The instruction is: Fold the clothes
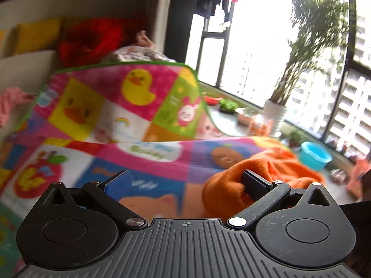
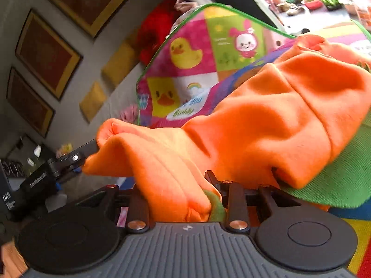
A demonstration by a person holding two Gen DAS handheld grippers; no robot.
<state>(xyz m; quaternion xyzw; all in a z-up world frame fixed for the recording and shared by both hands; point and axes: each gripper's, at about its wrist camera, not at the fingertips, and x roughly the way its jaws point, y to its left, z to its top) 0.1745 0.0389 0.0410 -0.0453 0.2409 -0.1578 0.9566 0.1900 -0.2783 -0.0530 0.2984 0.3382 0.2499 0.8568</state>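
I had the right gripper [image 2: 185, 199] clamped on the orange garment's [image 2: 266, 120] bunched cuff, low centre of frame. The left gripper [image 1: 185, 183] gaped, cloth seemingly only draped over one finger. I judged it needed a firm bite before lifting.

A garment [image 1: 266, 169] lies on the blanket [image 1: 129, 106], pillows [image 1: 37, 34] behind it

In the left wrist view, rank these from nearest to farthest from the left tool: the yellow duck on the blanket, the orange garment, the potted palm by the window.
1. Orange garment: at the left tool, draped on its right-side finger.
2. Yellow duck: higher up on the cartoon blanket, left of centre.
3. Potted palm: far right, on the window ledge.
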